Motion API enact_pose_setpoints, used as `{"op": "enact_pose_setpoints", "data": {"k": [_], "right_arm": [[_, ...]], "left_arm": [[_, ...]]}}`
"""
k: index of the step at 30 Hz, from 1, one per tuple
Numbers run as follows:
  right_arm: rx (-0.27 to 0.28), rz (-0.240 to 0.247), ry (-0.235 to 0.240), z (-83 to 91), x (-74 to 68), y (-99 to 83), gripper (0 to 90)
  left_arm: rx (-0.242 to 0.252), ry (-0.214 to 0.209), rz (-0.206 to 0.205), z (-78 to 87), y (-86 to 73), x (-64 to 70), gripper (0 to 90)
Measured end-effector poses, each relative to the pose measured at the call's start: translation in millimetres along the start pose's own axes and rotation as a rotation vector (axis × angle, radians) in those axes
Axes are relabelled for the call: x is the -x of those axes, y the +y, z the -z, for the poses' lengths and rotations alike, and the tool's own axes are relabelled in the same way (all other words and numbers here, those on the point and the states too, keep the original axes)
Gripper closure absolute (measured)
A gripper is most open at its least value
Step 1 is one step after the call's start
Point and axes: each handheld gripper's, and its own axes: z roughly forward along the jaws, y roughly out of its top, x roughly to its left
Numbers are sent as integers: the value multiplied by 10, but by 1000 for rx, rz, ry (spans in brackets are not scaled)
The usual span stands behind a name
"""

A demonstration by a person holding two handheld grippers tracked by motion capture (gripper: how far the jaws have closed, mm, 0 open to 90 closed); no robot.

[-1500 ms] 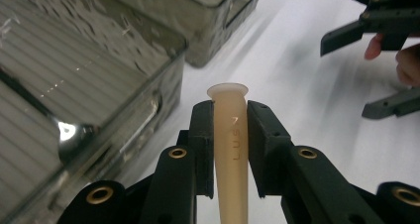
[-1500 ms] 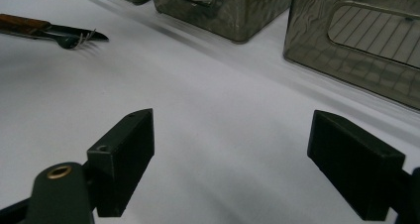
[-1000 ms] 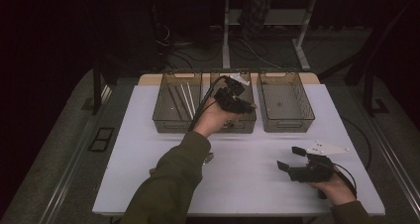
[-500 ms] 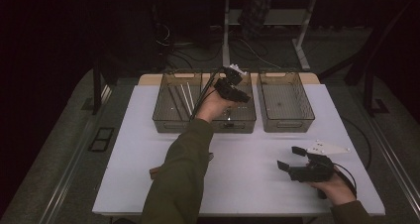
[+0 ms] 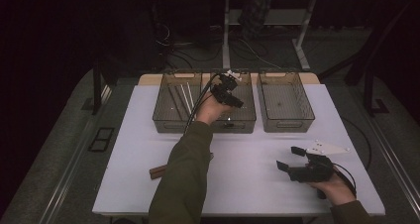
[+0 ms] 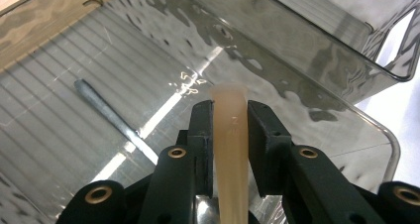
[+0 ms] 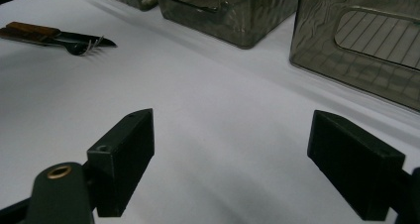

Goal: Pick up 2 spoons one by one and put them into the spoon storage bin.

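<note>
My left gripper hangs over the middle smoky bin at the back of the table. In the left gripper view its jaws are shut on a pale beige handle, whose tip points down into the bin. A thin dark metal piece lies on that bin's ribbed floor. My right gripper rests open low over the white table at the front right. Nothing is between its fingers.
Three see-through bins stand in a row at the back. The left bin holds several pale slender pieces and the right bin stands beside the middle one. Wooden-handled cutlery lies front left, partly under the left sleeve.
The left hand with the beige handle has moved a little farther back over the middle bin. The right gripper has stayed put.
</note>
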Motion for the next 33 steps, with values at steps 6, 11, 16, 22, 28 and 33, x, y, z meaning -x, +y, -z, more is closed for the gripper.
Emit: {"op": "enact_pose_setpoints", "data": {"k": [6, 11, 16, 22, 28, 33], "right_arm": [[-2, 3, 3, -10, -4, -1, 177], [-6, 7, 1, -9, 7, -6, 177], [-8, 7, -3, -11, 17, -12, 177], [-18, 13, -1, -17, 10, -12, 177], [-22, 18, 0, -24, 9, -18, 177], [-25, 20, 0, -29, 8, -17, 177]], "left_arm": [[21, 6, 13, 49, -11, -18, 593], [63, 0, 1, 176, 3, 9, 513], [95, -21, -40, 311, -19, 94, 446], [146, -45, -88, 479, -88, 237, 405], [178, -61, -111, 624, -194, 326, 356], [191, -77, -118, 715, -300, 387, 331]]}}
